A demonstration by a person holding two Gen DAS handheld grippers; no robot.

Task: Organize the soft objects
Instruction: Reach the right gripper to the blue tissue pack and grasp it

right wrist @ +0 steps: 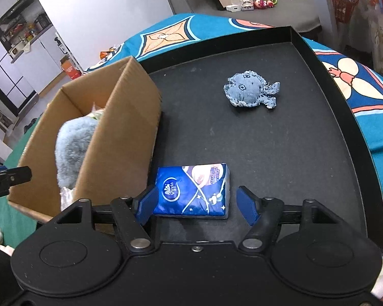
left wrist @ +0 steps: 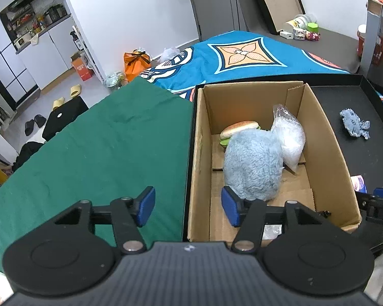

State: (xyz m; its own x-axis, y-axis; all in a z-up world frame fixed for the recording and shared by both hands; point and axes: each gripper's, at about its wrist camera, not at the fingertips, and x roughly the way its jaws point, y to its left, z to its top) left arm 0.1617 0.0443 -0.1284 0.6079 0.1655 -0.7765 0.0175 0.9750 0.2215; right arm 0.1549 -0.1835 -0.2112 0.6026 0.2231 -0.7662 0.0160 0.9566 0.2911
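Note:
A cardboard box (left wrist: 326, 137) stands in the left part of a black tray (right wrist: 280, 153). Inside it lie a fluffy blue plush (left wrist: 252, 163), a burger toy (left wrist: 240, 128) and a clear bag of white filling (left wrist: 289, 137). My left gripper (left wrist: 189, 205) is open and straddles the box's left wall, its right pad close beside the plush. A blue tissue pack (right wrist: 194, 191) lies on the tray next to the box, between the fingers of my open right gripper (right wrist: 197, 204); the right pad stands apart from it. A denim soft toy (right wrist: 251, 91) lies farther back on the tray.
The tray rests on a blue patterned blanket (left wrist: 242, 51), with a green cloth (left wrist: 89, 153) to its left. The tray has a raised rim (right wrist: 344, 97). Beyond lie a floor with slippers, an orange bag and kitchen cabinets.

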